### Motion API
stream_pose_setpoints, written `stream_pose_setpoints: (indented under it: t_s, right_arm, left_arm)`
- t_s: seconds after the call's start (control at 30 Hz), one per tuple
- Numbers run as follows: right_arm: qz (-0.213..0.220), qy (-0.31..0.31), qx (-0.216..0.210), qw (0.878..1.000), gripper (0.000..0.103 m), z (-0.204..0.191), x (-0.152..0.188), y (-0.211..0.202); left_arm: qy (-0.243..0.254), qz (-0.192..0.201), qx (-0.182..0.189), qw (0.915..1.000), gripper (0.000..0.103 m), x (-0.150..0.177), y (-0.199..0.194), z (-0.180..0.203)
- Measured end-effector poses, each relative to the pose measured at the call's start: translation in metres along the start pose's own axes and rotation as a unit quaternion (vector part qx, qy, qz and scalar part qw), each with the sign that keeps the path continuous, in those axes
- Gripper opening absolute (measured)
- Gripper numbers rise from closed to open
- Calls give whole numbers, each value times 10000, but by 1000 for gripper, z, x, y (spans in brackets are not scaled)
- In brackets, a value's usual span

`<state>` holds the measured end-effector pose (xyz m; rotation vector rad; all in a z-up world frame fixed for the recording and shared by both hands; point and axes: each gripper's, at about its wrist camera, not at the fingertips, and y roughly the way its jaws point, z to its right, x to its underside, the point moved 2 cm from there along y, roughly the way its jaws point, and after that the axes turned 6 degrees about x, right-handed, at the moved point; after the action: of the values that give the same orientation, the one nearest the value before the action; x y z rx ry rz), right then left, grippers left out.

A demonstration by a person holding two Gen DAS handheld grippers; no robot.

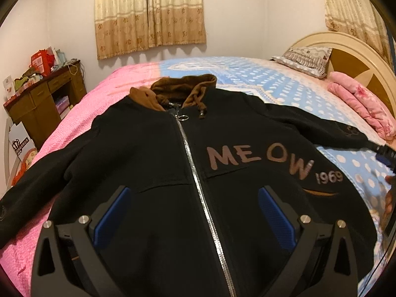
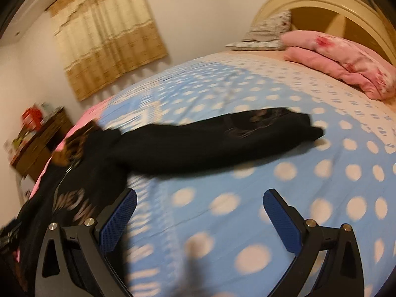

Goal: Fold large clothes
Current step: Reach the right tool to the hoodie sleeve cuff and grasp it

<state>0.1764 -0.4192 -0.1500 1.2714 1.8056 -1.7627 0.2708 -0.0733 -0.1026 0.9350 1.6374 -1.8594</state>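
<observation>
A black zip-up hoodie point(image 1: 158, 163) with a brown hood, a silver zipper and the word MEOW lies face up, spread flat on the bed. My left gripper point(image 1: 194, 193) hovers open over its lower front, one finger on each side of the zipper, holding nothing. The hoodie's sleeve point(image 2: 212, 138) stretches out across the blue dotted sheet in the right wrist view. My right gripper point(image 2: 199, 198) stands open above the sheet, short of that sleeve, and is empty. The right gripper point(image 1: 384, 154) also shows at the cuff end in the left wrist view.
The bed carries a pink cover point(image 1: 81, 113) on the left and a blue dotted sheet point(image 2: 309, 173) on the right. A folded pink quilt point(image 2: 346, 66) and a pillow point(image 1: 307, 58) lie by the headboard point(image 1: 356, 57). A wooden desk point(image 1: 47, 99) with clutter stands at left.
</observation>
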Motion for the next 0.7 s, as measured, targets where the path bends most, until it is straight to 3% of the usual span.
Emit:
stream_pose_setpoints:
  t_s: [0.37,0.5,0.57,0.63,0.7]
  right_arm:
    - [-62,1131,769,9906,102,114,-70,61]
    - [-252,1329,716,9882,101,139,-86,81]
    - [-437,1375,512,9882,93,143,-89,92]
    - [-699,1424,365,9867,57,144,-87,104]
    - [-795,1476,218,9856,42,141,-84,108]
  left_arm:
    - [-282,-260,-11,9993,103,-6,27,-9]
    - [-397,-242,-18,9989,103,-6,25,-11]
    - [-474,-223,7,9986,103,-7,25,-14]
    - [-504,-231,-3,9985,103,-7,26,-14]
    - [-533,-256,3,9983,103,-7,26,-15]
